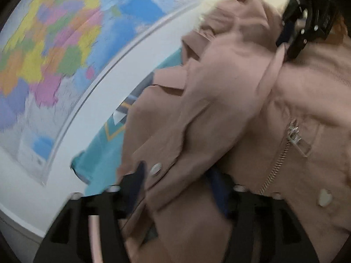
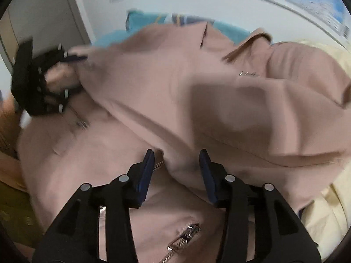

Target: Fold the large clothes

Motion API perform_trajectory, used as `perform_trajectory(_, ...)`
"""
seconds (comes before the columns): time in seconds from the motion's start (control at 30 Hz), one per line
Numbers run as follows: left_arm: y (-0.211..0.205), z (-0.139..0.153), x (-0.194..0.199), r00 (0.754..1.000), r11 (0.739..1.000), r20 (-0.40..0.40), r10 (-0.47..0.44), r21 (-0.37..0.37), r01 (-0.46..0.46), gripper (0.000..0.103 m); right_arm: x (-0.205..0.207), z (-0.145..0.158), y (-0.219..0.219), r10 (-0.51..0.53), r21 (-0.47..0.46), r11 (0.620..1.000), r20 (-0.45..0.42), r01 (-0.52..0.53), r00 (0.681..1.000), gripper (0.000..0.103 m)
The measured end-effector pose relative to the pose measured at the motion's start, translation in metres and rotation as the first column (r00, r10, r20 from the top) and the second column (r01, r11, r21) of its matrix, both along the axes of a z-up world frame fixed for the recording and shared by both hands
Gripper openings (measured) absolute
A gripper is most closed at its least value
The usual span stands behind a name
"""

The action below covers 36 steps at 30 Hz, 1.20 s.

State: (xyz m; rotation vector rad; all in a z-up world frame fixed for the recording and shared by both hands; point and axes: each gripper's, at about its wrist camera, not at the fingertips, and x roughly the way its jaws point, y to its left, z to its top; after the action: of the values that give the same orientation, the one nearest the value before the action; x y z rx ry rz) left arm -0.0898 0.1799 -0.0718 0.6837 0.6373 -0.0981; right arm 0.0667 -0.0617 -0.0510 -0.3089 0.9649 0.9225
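A dusty-pink jacket (image 1: 230, 109) with a metal zipper (image 1: 278, 160) and snap buttons fills both views, bunched and lifted. My left gripper (image 1: 177, 175) has jacket fabric between its blue-padded fingers and looks closed on it. It also shows in the right wrist view (image 2: 72, 74) at the far left, holding an edge of the jacket (image 2: 175, 92). My right gripper (image 2: 175, 164) has its fingers apart with a fold of the jacket lying between them. It appears in the left wrist view (image 1: 287, 50) at the upper right, against the fabric. Both frames are motion-blurred.
A colourful wall map (image 1: 54, 54) hangs on the white wall behind. A teal cloth (image 1: 103, 153) lies under the jacket. A pale yellow garment (image 2: 329, 208) lies at the right. A white door frame (image 2: 76, 11) stands at the left.
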Motion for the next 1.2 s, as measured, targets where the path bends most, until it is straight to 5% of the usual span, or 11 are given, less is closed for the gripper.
perform_trajectory(0.13, 0.021, 0.036, -0.013, 0.998, 0.984, 0.057, -0.003, -0.178, 0.014, 0.079, 0.022, 0.027, -0.022, -0.096, 0.129, 0.987, 0.003, 0.094, 0.995, 0.048)
perform_trajectory(0.33, 0.009, 0.033, 0.035, 0.997, 0.963, -0.016, 0.070, -0.259, -0.072, 0.079, 0.052, 0.021, 0.013, -0.182, 0.081, 0.980, 0.025, 0.179, 0.983, 0.049)
perform_trajectory(0.43, 0.001, 0.017, 0.061, 0.990, 0.961, -0.086, 0.114, -0.243, -0.132, 0.079, 0.063, -0.001, 0.033, -0.192, -0.010, 0.981, 0.020, 0.192, 0.981, 0.036)
perform_trajectory(0.53, -0.003, 0.005, 0.085, 0.978, 0.957, -0.131, 0.165, -0.217, -0.190, 0.078, 0.076, -0.022, 0.028, -0.255, -0.129, 0.956, 0.070, 0.262, 0.964, 0.006)
perform_trajectory(0.63, 0.004, 0.005, 0.097, 0.968, 0.939, -0.133, 0.212, -0.247, -0.240, 0.081, 0.087, -0.024, 0.010, -0.333, -0.109, 0.934, 0.072, 0.340, 0.940, 0.002)
perform_trajectory(0.9, 0.057, 0.037, 0.041, 0.960, 0.906, -0.035, 0.277, -0.322, -0.273, 0.081, 0.047, 0.012, 0.014, -0.276, -0.002, 0.961, 0.059, 0.276, 0.959, 0.032)
perform_trajectory(1.07, 0.110, 0.053, -0.024, 0.888, 0.850, 0.038, 0.458, -0.310, -0.425, 0.083, 0.023, 0.020, 0.052, -0.129, 0.027, 0.992, 0.056, 0.127, 0.990, 0.045)
perform_trajectory(1.2, 0.145, 0.040, -0.055, 0.841, 0.792, -0.025, 0.540, -0.321, -0.519, 0.087, 0.028, -0.002, 0.071, -0.119, -0.014, 0.993, -0.002, 0.119, 0.993, 0.045)
